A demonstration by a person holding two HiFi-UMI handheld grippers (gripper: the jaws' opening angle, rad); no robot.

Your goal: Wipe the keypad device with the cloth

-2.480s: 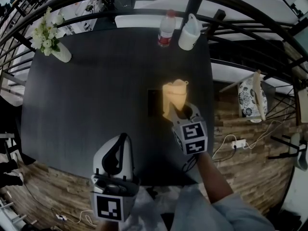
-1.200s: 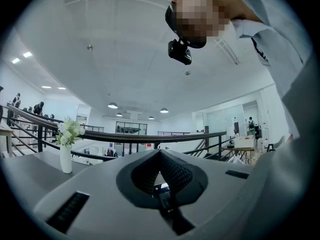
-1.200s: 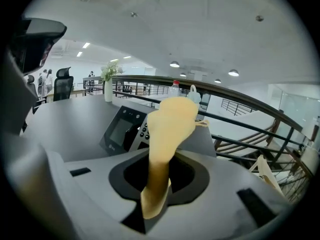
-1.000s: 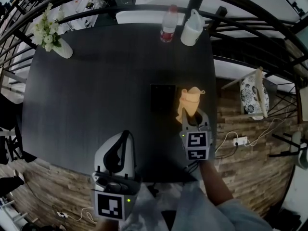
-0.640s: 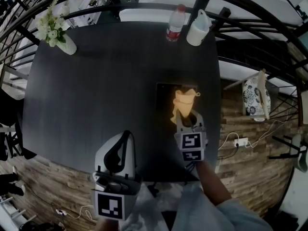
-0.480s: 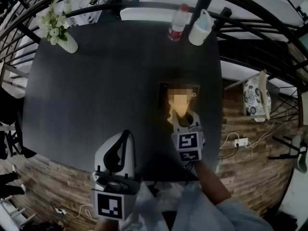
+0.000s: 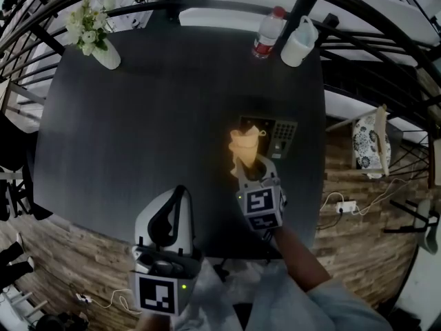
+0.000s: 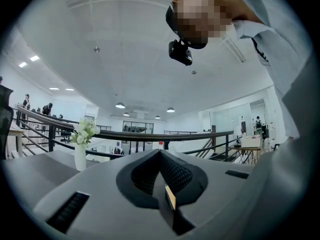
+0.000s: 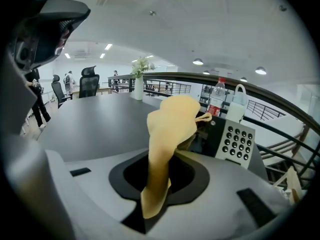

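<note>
While hovering over the table, R gripper: jaws are pinching the cloth's lower end tight, no gap btwn them.
Cloth: yellow, bunched, sticking up and fwd out of the jaws; its far end is lying over the dark L part of the keypad device. Can't tell if it's actually pressing on it.
Keypad device: sitting flat on the table's R side near the edge, just ahead of R gripper; light button panel is showing uncovered to the cloth's R.
L gripper: jaws are pressing together w/ nothing btwn them; it's hanging over the near table edge, well apart from the device, touching nothing.
</note>
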